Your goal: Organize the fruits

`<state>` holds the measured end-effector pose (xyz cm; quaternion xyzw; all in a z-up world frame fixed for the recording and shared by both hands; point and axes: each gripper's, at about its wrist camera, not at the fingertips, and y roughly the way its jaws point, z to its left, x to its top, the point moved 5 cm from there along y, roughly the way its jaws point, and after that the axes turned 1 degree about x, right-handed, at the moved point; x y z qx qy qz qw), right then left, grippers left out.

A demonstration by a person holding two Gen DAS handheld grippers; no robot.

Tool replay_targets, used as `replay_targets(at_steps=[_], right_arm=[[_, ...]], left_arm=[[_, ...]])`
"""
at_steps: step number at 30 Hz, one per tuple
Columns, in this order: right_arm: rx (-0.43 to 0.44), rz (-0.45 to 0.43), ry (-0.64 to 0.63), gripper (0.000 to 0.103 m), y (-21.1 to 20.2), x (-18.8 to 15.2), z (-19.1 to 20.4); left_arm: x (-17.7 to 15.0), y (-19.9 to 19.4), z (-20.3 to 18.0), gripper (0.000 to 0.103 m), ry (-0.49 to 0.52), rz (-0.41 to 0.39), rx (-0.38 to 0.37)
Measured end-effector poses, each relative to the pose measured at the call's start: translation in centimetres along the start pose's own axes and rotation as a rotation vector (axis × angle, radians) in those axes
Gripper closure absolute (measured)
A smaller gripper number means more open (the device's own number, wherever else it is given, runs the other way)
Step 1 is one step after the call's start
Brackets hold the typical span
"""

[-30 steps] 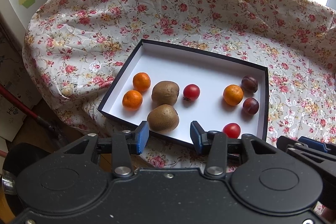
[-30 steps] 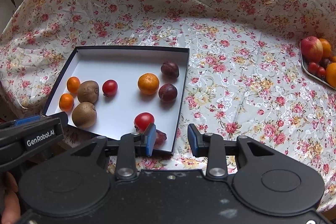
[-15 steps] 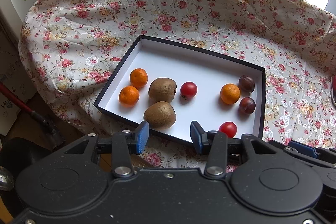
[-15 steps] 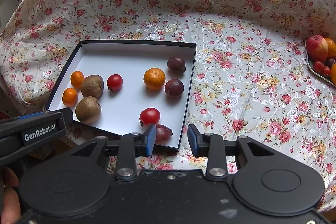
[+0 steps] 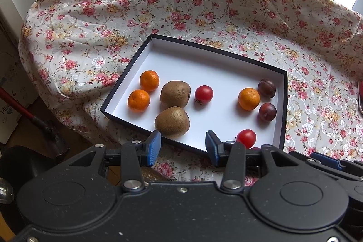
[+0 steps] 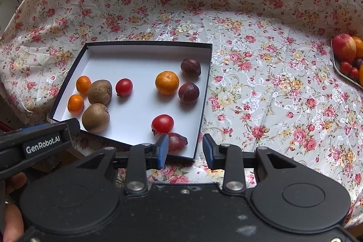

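Drawn back a little from the black box (image 5: pixel 283 106) since a second ago, with the whole box now lying farther ahead in both views and its near rim clear of the fingertips; fruit inside unmoved. Left gripper (image 5: pixel 183 146) spread wide, empty, hovering just short of the near rim, in front of the closer kiwi (image 5: pixel 172 121). Right gripper (image 6: pixel 185 150) likewise spread wide and holding nothing, poised before the box's near right corner, its left pad in front of a reddish plum (image 6: pixel 178 141) in that corner.

Inside the white-lined box: two small mandarins (image 5: pixel 138 100) at the left end, the second kiwi (image 5: pixel 175 93) touching the first, a cherry tomato (image 5: pixel 204 94) mid-box, a third mandarin (image 5: pixel 248 98) beside two dark plums (image 5: pixel 267 111) along the right wall, another tomato (image 5: pixel 246 138) near the front.

Underneath, a floral cloth (image 6: pixel 261 83) draped over the surface and rising in folds behind. At the far right of the right view, a metal tray (image 6: pixel 338 69) with an apple (image 6: pixel 343 47), oranges and small tomatoes, well apart from the box. Bright window glare at upper right; a red-handled tool (image 5: pixel 20 106) and cardboard at the left edge of the left view. Part of a hand (image 6: pixel 12 219) at lower left of the right view.
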<state>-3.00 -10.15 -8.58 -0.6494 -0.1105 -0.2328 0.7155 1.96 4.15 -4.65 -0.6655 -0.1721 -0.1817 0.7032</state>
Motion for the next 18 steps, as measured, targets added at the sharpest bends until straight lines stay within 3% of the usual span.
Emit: replay_targets(at_steps=[18], right_arm=[[0.005,0.008,0.005,0.067,0.03,-0.04,0.04]], left_arm=[[0.03,-0.06,-0.2,0.05,0.025,-0.005,0.015]])
